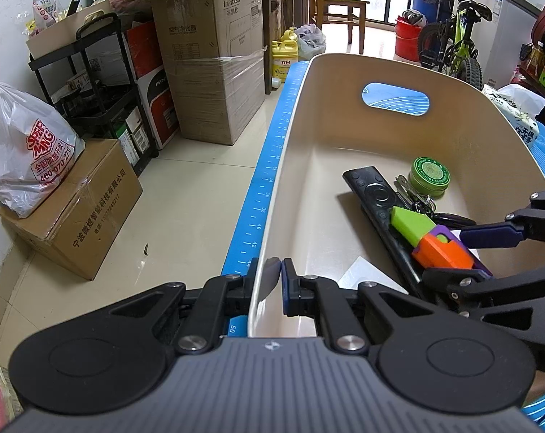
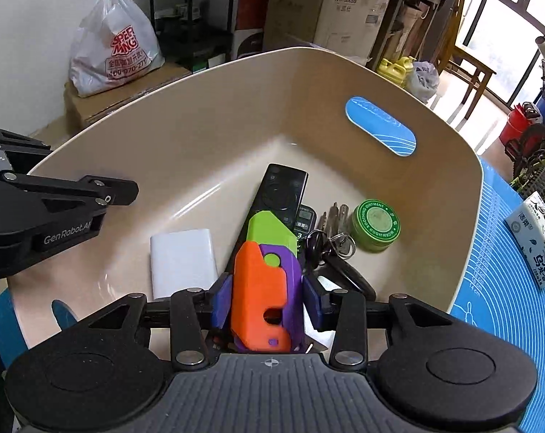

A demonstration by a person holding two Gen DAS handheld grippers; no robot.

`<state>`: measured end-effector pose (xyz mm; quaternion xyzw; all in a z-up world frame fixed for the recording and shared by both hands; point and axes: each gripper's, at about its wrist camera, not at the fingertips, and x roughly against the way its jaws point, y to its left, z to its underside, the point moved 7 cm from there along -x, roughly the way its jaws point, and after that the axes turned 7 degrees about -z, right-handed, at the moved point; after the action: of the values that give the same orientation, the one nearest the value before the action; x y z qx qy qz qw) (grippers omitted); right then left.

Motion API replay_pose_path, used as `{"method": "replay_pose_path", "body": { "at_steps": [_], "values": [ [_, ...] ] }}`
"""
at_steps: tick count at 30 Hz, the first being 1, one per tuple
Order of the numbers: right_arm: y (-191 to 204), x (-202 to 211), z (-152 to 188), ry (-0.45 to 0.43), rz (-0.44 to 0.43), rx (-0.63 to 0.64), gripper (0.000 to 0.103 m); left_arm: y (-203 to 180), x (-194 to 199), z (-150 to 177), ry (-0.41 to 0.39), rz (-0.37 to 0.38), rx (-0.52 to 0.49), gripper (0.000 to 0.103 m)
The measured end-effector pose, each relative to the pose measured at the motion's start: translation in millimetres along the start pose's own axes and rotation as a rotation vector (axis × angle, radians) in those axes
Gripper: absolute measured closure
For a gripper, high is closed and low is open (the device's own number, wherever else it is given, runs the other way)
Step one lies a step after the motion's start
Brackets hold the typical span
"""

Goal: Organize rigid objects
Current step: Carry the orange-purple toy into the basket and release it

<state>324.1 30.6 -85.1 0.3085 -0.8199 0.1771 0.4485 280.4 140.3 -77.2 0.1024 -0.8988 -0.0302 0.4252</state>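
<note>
Over the beige bin (image 2: pixel 207 115), the right gripper (image 2: pixel 267 306) tilts downward, its pads just off the toy knife (image 2: pixel 263 288); the left gripper (image 1: pixel 269 285) pinches the bin's rim.

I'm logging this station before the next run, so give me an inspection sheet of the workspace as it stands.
Surface: blue measuring mat under the beige bin.
Job's things: in the bin, toy knife, black remote, keys, green tin, white block.
Clutter: tissue pack on the mat.
Grippers: left gripper clamps the bin's rim; right gripper straddles the toy knife, small gaps at both pads.
Cables: nothing seen.
Surroundings: cardboard boxes, black shelf cart, bicycle.
</note>
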Motion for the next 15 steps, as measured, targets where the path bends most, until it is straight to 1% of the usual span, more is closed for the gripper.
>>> {"method": "replay_pose_path", "body": {
  "at_steps": [1, 3, 5, 9, 15],
  "values": [
    [-0.9, 0.9, 0.0, 0.000, 0.003, 0.001, 0.043, 0.1, 0.0, 0.0, 0.000, 0.000, 0.000, 0.091],
    [0.0, 4.6, -1.0, -0.021, -0.002, -0.003, 0.037, 0.0, 0.0, 0.0, 0.000, 0.001, 0.000, 0.091],
    [1.0, 10.1, -1.3, -0.047, -0.015, -0.010, 0.036, 0.5, -0.2, -0.3, 0.000, 0.003, 0.001, 0.091],
    [-1.7, 28.5, -2.7, -0.119, -0.036, -0.034, 0.029, 1.1, 0.1, -0.3, 0.000, 0.002, 0.001, 0.091],
    [-24.6, 70.9, 0.5, -0.246, -0.019, -0.118, 0.028, 0.9, 0.1, -0.2, 0.000, 0.002, 0.001, 0.091]
  ]
}}
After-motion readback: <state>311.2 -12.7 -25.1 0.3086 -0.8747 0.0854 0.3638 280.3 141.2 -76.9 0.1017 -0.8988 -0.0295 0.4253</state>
